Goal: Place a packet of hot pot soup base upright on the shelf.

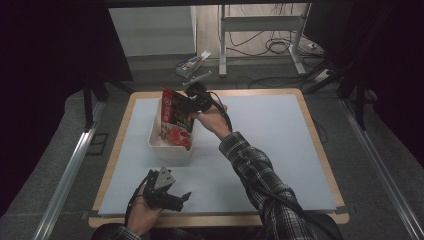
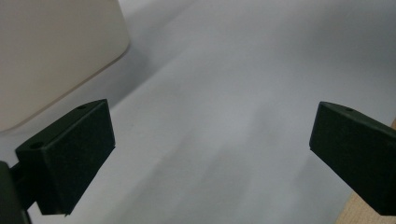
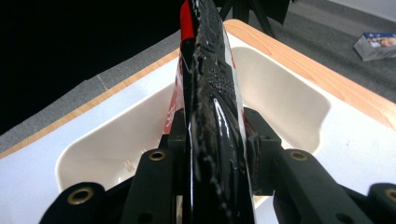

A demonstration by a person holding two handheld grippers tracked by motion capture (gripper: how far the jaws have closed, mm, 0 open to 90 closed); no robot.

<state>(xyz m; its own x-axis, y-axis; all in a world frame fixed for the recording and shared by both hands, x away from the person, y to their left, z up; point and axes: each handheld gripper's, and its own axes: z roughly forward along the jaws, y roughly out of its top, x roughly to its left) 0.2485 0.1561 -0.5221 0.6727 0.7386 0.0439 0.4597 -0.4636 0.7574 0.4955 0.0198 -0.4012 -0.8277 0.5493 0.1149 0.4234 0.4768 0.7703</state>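
Pouch (image 1: 176, 117) pinched edge-on in the right gripper (image 1: 192, 106), jaws clamped tight on its flat body, hanging tilted over the white bin (image 1: 159, 145) on the pale blue mat (image 1: 280, 145). Lower corner already down inside the bin, near its bottom by the look of the high view; top edge well above the rim. From the right gripper view, pouch (image 3: 212, 112) standing on edge between the black jaws, bin (image 3: 289, 98) wide open behind it.

Best way through this step, as a judgement: lower slowly, keep the pouch centred between the bin walls, lay it over flat rather than dropping it on edge, then ease the jaws apart only once the pouch rests on the bottom. Risk of the glossy film sticking to a pad on release; lift straight up afterwards.

Left gripper (image 1: 165, 192) resting low at the near edge of the mat, just beside the bin's near wall (image 2: 51, 51), jaws spread wide, nothing between them.

Bin contents: the pouch's lower part; whether anything else lies under it, hard to tell.
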